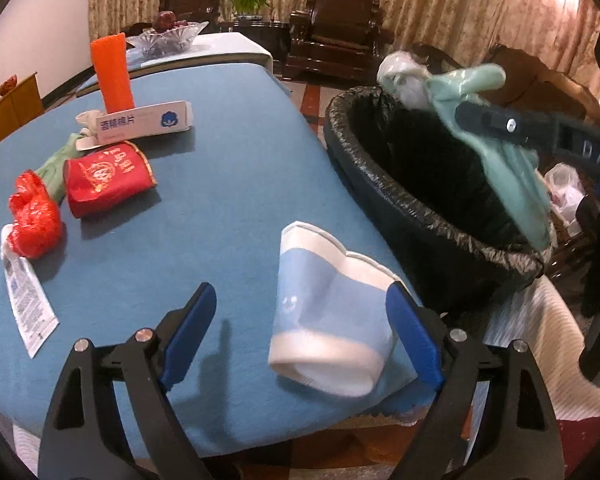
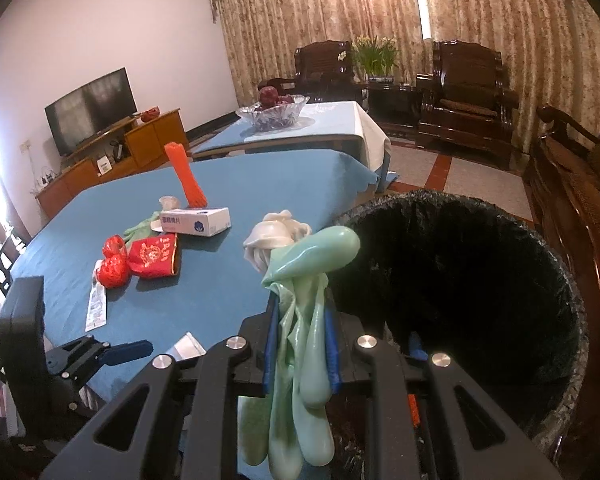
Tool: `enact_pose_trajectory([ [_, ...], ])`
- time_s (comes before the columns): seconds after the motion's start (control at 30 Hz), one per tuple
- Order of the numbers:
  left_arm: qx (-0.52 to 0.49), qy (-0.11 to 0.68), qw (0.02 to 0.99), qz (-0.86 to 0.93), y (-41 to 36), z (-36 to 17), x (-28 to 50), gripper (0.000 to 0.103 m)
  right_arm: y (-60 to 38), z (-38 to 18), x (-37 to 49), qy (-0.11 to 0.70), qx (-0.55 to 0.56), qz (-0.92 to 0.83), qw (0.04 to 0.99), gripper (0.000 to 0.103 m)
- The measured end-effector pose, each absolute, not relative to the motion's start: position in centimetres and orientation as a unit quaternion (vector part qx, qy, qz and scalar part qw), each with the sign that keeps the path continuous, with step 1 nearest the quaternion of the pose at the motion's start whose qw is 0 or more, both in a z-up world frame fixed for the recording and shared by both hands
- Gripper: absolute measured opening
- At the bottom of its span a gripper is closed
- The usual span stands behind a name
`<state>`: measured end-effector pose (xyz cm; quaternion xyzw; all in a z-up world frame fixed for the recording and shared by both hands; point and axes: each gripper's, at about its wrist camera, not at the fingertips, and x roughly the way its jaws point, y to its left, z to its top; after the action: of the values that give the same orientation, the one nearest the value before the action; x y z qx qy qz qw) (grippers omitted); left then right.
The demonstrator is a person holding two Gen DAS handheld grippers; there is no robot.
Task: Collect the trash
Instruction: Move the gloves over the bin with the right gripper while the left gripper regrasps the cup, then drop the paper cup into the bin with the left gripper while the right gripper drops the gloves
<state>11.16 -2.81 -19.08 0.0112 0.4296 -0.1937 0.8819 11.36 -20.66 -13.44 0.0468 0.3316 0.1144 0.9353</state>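
My right gripper (image 2: 302,344) is shut on a pale green rubber glove (image 2: 300,360) with a white crumpled piece (image 2: 274,236) at its top, held at the near rim of the black-lined trash bin (image 2: 560,264). The left wrist view shows that glove (image 1: 512,172) hanging over the bin (image 1: 340,120). My left gripper (image 1: 300,336) is open around a crushed blue-and-white paper cup (image 1: 324,312) lying on the blue table (image 1: 220,160); the right pad (image 1: 414,340) is at the cup's side. The left gripper (image 2: 132,350) also shows in the right wrist view.
On the table lie a red crumpled bag (image 1: 34,216), a red pouch (image 1: 108,178), a white box (image 1: 144,120), an orange foam tube (image 1: 114,74), another green glove (image 1: 58,166) and a printed sachet (image 1: 28,300). A glass fruit bowl (image 1: 166,36) stands behind.
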Motion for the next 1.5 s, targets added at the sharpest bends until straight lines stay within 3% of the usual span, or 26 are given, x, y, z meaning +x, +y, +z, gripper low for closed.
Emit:
enact_pose_trajectory([
  [0.03,0.004,0.433,0.879,-0.198,-2.8,-19.2,11.3,0.079,-20.6,-13.6,11.3,0.333,0.047,0.114,0.935,0.02],
  [0.1,-0.015,0.442,0.872,-0.212,-2.7,-19.4,11.5,0.06,-20.6,-13.7,11.3,0.334,0.046,0.114,0.934,0.02],
  [0.3,-0.042,0.441,0.869,-0.221,-2.3,-19.2,11.6,0.03,-20.7,-13.8,11.3,0.336,0.047,0.112,0.934,0.02],
  [0.53,-0.035,0.417,0.882,-0.217,-2.4,-18.0,11.1,0.015,-20.6,-13.7,11.3,0.331,0.043,0.114,0.936,0.02],
  [1.1,-0.022,0.323,0.924,-0.203,-4.7,-9.8,13.1,0.014,-24.0,-9.5,10.8,0.276,0.064,0.077,0.956,0.02],
  [1.5,-0.004,0.298,0.926,-0.232,-11.4,-8.3,15.8,0.014,-29.3,-9.1,10.0,0.263,0.085,0.014,0.961,0.02],
])
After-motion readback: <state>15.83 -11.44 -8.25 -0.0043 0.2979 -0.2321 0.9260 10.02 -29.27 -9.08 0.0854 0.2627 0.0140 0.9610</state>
